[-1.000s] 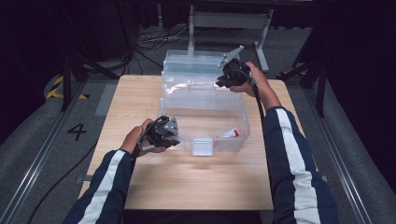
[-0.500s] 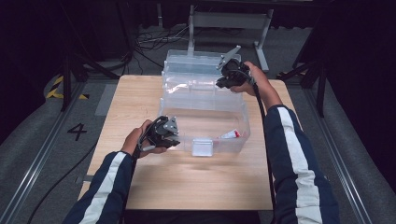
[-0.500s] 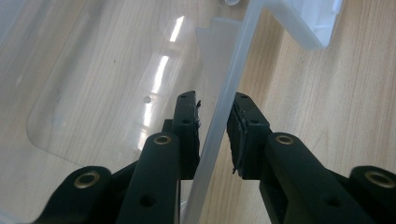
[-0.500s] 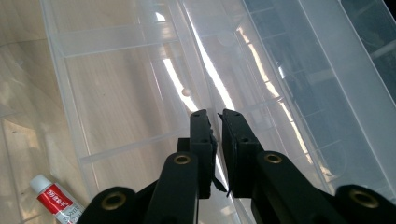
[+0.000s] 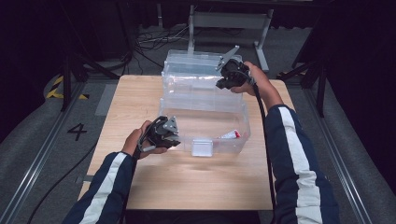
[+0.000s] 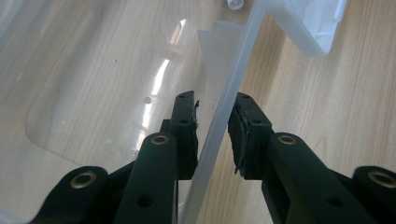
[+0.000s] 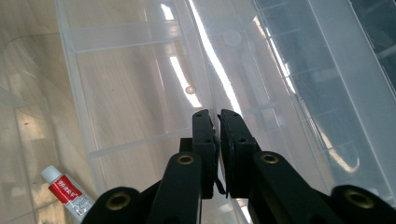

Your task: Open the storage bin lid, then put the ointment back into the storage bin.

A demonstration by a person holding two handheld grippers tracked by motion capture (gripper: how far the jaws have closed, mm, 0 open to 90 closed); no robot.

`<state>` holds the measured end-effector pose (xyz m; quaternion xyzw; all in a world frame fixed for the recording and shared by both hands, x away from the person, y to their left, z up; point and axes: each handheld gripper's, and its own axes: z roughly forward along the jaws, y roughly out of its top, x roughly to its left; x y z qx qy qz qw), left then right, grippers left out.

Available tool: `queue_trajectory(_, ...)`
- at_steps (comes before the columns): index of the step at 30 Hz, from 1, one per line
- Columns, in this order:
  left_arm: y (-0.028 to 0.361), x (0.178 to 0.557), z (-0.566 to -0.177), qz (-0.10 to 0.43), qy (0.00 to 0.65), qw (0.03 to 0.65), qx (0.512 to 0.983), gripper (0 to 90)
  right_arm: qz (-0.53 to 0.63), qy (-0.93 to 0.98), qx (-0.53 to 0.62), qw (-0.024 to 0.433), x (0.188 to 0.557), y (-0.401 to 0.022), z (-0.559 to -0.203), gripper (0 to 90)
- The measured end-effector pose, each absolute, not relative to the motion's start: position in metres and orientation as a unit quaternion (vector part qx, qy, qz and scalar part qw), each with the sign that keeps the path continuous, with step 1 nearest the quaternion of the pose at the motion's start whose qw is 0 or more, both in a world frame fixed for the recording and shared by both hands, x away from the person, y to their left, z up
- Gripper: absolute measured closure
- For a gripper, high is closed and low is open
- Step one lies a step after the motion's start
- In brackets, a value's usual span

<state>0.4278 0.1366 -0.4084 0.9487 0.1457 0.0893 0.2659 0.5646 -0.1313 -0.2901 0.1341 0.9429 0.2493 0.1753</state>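
Observation:
A clear plastic box (image 5: 243, 122) stands on the wooden table (image 5: 135, 98) with its lid (image 5: 189, 63) swung up at the back. A red and white tube (image 5: 231, 135) (image 7: 67, 193) lies inside, at the front right. My left gripper (image 5: 173, 140) (image 6: 215, 100) is at the box's front left corner, shut on the front wall (image 6: 212, 140), which runs between its pads. My right gripper (image 5: 223, 83) (image 7: 214, 114) is at the raised lid's right end. Its jaws have just been closing and are shut on the lid's thin edge (image 7: 205, 56).
A white latch (image 5: 201, 147) (image 6: 322, 23) hangs on the box's front wall. A metal frame (image 5: 229, 21) and cables stand beyond the table's far edge. Bare wood lies in front of the box, towards the person's sleeves.

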Motion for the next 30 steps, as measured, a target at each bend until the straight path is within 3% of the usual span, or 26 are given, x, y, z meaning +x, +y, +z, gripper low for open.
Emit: queue_trajectory(30, 0.136, 0.427, -0.409, 0.088, 0.155, 0.268, 0.947, 70.3, 0.264, 0.939, 0.127, 0.179, 0.541, -0.135, -0.286, 86.0)
